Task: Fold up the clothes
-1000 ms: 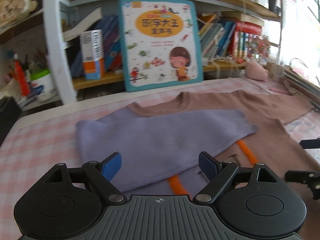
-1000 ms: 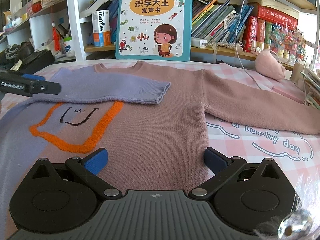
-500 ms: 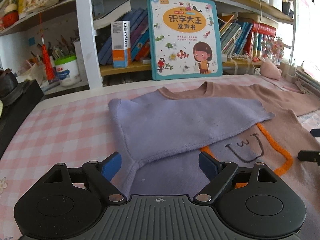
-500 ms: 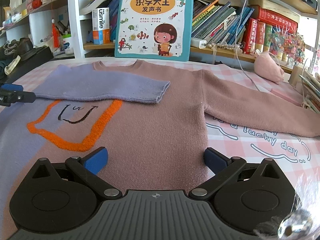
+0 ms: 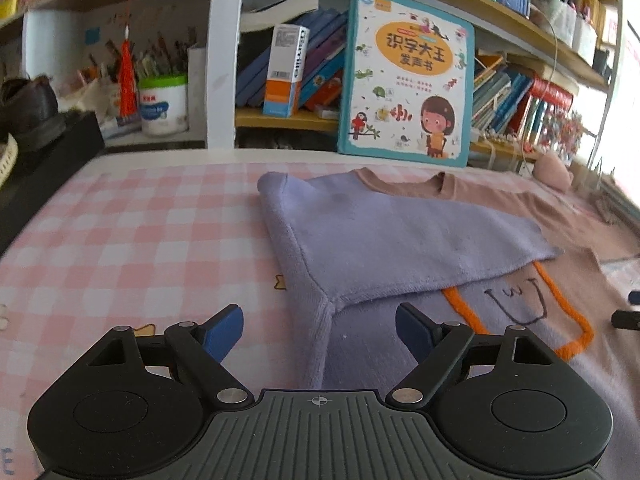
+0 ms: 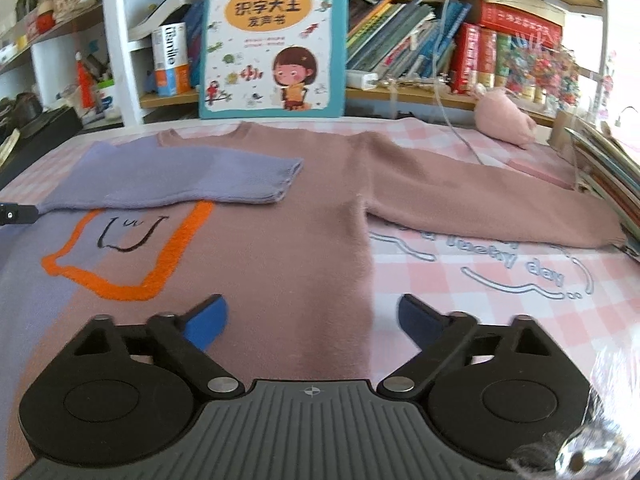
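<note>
Work surface: a table covered by a pink-and-white checked cloth (image 5: 132,240), printed at the right with grey script lettering (image 6: 504,260). A sweater (image 6: 320,216) lies flat on the cloth, neckline toward the far edge; its body is dusty pink at the right and lilac at the left, with an orange outlined square (image 6: 128,248) enclosing a small black face. The lilac sleeve (image 6: 192,180) is folded across the chest, cuff pointing right and resting on the pink half. The pink sleeve (image 6: 492,208) is stretched out flat to the right, over the cloth.

Left gripper (image 5: 318,332): fingers spread wide, holding nothing, poised above the near left side of the sweater at the seam where the folded sleeve meets the body. Right gripper (image 6: 314,320): fingers likewise wide apart and empty, above the near pink part of the body; a dark tip of it enters the left wrist view at the right edge.

Room: wooden shelving (image 6: 440,100) runs behind the far table edge, packed with books. A large teal-bordered children's book (image 6: 274,40) stands upright against it, just behind the neckline. To the left are a white-and-orange box (image 5: 286,72), a white pot of brushes (image 5: 164,104), and a red tassel (image 5: 127,80). A pink plush toy (image 6: 504,120) sits at the far right.
</note>
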The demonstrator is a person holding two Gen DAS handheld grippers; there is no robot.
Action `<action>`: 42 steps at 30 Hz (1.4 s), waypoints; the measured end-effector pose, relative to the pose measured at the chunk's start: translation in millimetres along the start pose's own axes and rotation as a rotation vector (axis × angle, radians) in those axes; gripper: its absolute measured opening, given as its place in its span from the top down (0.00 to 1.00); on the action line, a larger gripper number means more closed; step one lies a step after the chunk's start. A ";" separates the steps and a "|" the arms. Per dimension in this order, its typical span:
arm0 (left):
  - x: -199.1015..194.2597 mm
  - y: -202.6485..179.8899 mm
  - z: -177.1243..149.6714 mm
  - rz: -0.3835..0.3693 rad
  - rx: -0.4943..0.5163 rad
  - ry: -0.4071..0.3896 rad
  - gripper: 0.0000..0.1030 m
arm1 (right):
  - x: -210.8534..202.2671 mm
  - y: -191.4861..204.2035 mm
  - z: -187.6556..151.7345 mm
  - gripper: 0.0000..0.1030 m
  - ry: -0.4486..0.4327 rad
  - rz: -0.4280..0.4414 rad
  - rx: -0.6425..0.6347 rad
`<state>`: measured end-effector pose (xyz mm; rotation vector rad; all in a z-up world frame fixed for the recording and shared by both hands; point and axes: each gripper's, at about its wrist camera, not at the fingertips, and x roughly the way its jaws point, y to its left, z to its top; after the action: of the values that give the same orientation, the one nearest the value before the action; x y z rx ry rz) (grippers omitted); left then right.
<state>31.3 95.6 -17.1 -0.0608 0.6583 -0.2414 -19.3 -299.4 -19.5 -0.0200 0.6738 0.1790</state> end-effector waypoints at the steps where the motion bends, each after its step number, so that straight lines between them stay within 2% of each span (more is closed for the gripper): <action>1: 3.1 2.6 -0.4 -0.012 -0.009 0.003 0.24 | -0.3 -1.8 0.5 0.24 0.000 -0.002 0.009; 4: 8.7 5.0 -0.5 -0.022 -0.017 -0.004 0.34 | 2.5 -7.7 1.6 0.34 0.010 0.009 0.047; 6: 10.1 6.3 0.4 -0.030 -0.029 -0.008 0.47 | 4.0 -7.5 2.8 0.38 0.011 0.002 0.055; 8: 11.5 9.5 1.3 -0.051 -0.050 -0.012 0.66 | 5.7 -5.0 4.7 0.50 0.013 -0.005 0.047; 9: 12.3 10.6 1.7 -0.066 -0.064 -0.013 0.67 | 6.8 -3.8 5.9 0.53 0.014 -0.003 0.045; 10: 13.0 10.8 1.9 -0.072 -0.065 -0.018 0.72 | 7.9 -2.6 7.1 0.61 0.014 0.000 0.045; 11: 13.1 10.4 1.6 -0.077 -0.059 -0.025 0.78 | 9.0 -1.5 8.5 0.74 0.016 0.014 0.047; 13: 12.0 12.6 1.5 -0.095 -0.070 -0.037 0.83 | 11.0 0.3 11.1 0.89 0.022 0.057 0.057; 16: 12.5 19.7 2.6 -0.107 -0.099 -0.044 0.85 | 14.6 5.4 14.5 0.89 0.021 0.069 0.045; 23: 17.5 34.8 13.1 -0.046 -0.092 -0.062 0.85 | 31.5 22.3 25.4 0.89 0.012 0.093 0.011; 33: 32.8 67.0 25.7 -0.053 -0.164 -0.036 0.85 | 50.9 38.7 37.3 0.89 -0.006 0.119 -0.008; 36: 33.4 66.4 26.5 -0.042 -0.153 -0.029 0.84 | 51.4 40.2 36.8 0.89 -0.015 0.112 -0.017; 38: 31.5 63.3 27.3 -0.018 -0.133 -0.025 0.80 | 51.0 38.9 35.5 0.88 -0.019 0.110 -0.010; 39: 29.0 61.4 28.2 -0.003 -0.118 -0.029 0.80 | 50.1 37.7 35.0 0.87 -0.022 0.107 -0.006; 41: 19.3 54.0 31.0 0.032 -0.071 -0.054 0.80 | 47.3 35.1 33.7 0.74 -0.028 0.099 0.000; 42: 13.5 49.9 32.8 0.050 -0.044 -0.070 0.79 | 45.4 33.6 32.8 0.71 -0.034 0.094 0.001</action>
<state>71.8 140.1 -5.8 -0.0946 0.5952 -0.1760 30.1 -256.7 -20.8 0.0158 0.6417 0.2686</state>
